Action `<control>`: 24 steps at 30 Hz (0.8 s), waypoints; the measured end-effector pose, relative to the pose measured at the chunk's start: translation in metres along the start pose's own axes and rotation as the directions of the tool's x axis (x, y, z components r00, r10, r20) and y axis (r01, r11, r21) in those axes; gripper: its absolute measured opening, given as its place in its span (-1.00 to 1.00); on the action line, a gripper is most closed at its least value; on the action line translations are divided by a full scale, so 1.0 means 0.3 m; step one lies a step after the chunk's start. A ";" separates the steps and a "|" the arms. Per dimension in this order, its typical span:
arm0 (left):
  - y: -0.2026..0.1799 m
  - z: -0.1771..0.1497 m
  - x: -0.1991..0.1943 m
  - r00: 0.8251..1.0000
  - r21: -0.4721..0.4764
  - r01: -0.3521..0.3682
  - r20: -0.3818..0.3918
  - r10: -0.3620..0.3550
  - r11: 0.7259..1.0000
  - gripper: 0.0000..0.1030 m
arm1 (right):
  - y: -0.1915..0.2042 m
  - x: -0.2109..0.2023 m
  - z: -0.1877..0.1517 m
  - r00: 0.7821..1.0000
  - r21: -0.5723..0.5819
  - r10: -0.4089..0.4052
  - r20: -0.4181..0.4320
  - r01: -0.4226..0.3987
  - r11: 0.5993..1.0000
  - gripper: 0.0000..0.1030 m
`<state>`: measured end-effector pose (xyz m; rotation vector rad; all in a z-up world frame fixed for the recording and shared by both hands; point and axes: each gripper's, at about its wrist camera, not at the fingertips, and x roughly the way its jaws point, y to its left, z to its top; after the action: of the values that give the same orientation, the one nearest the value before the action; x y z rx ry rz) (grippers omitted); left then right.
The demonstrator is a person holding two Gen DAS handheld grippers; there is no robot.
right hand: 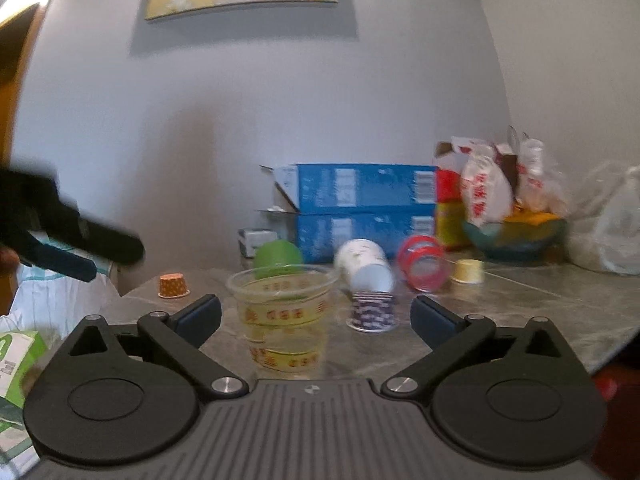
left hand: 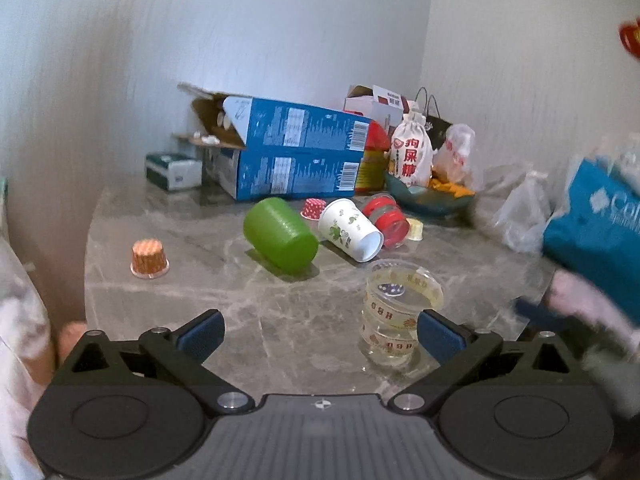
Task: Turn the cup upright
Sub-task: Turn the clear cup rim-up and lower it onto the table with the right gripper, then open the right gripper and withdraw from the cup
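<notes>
A clear plastic cup with yellow and red print stands upright on the grey marble table, just ahead of my open left gripper, near its right finger. In the right wrist view the same cup stands between the fingers of my open right gripper, closer to the left finger. A green cup, a white paper cup with green print and a red-banded clear cup lie on their sides further back. The left gripper shows blurred at the left in the right wrist view.
Two blue boxes stand at the back with a bowl of snacks, bags and a tissue pack. Small paper cups sit upside down: orange, red, yellow, dark blue.
</notes>
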<state>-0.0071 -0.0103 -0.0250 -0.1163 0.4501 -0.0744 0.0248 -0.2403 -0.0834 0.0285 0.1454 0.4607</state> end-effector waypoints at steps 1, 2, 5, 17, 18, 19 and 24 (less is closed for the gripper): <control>-0.019 0.003 -0.003 1.000 0.016 -0.015 -0.002 0.015 1.000 1.00 | -0.011 -0.014 0.030 0.999 0.012 -0.010 -0.038 0.011 1.000 0.98; -0.035 0.005 -0.005 1.000 0.026 -0.026 -0.007 0.026 0.999 1.00 | -0.025 -0.032 0.066 0.997 0.033 -0.022 -0.076 0.024 0.999 0.98; -0.075 0.024 0.000 0.999 0.032 -0.030 -0.034 0.031 0.999 1.00 | -0.074 -0.056 0.143 0.982 0.106 -0.001 -0.189 0.021 0.994 0.98; -0.148 0.019 0.034 0.995 0.018 0.001 -0.096 0.001 1.000 1.00 | -0.099 -0.067 0.177 0.960 0.109 0.027 -0.278 0.004 0.994 0.98; -0.148 0.020 0.032 0.996 0.019 -0.003 -0.091 0.005 1.000 1.00 | -0.100 -0.072 0.181 0.961 0.107 0.024 -0.277 0.006 0.994 0.98; -0.149 0.023 0.032 0.996 0.022 -0.006 -0.089 0.008 1.000 1.00 | -0.101 -0.077 0.184 0.961 0.105 0.020 -0.275 0.009 0.994 0.98; -0.156 0.033 0.026 0.996 0.034 -0.016 -0.091 0.019 0.999 1.00 | -0.113 -0.093 0.194 0.966 0.127 0.025 -0.259 0.008 0.992 0.98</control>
<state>0.0022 -0.0566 -0.0135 -0.0764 0.5405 -0.0705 0.0235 -0.2828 -0.0240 0.0939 0.4329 0.4619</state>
